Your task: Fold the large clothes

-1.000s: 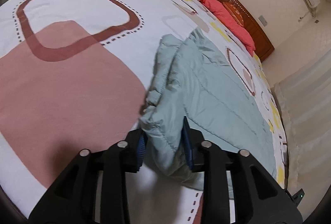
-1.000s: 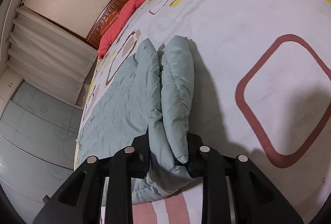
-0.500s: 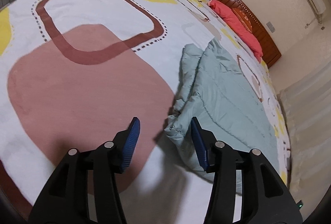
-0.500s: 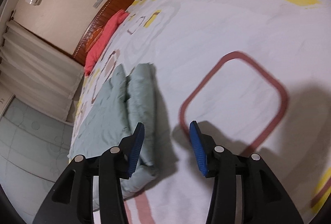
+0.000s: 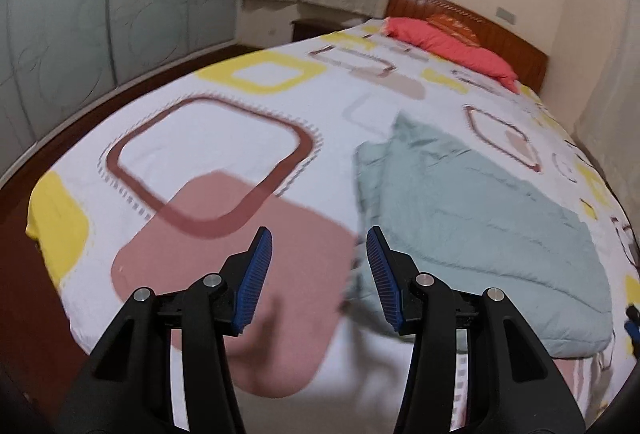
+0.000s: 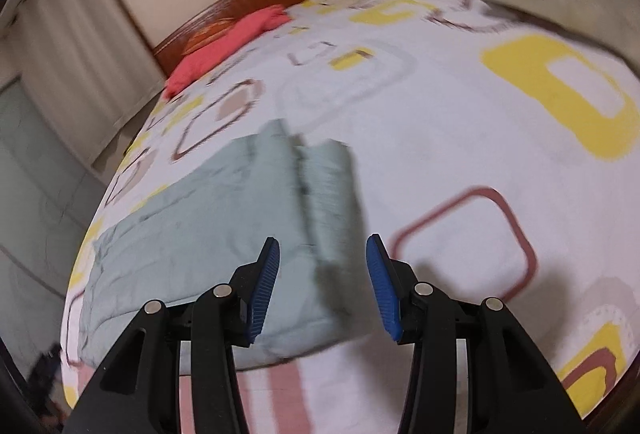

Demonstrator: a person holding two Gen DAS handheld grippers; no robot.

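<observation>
My left tongs (image 5: 318, 266) are gaping, holding nothing | my right tongs (image 6: 322, 270) also gaping, empty | puffy quilted pale-green jacket (image 5: 472, 218) is lying folded on patterned bedsheet (image 5: 208, 137)

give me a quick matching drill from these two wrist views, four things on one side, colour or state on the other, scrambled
Things:
1. padded jacket
2. pillow
3. headboard
4. left claw

Colour or state:
A. open, nothing between its blue pads
B. coral red, at the head of the bed
C. pale green, lying folded on the bedspread
D. brown wood, against the wall

Pairs: 1-C, 2-B, 3-D, 4-A
</observation>
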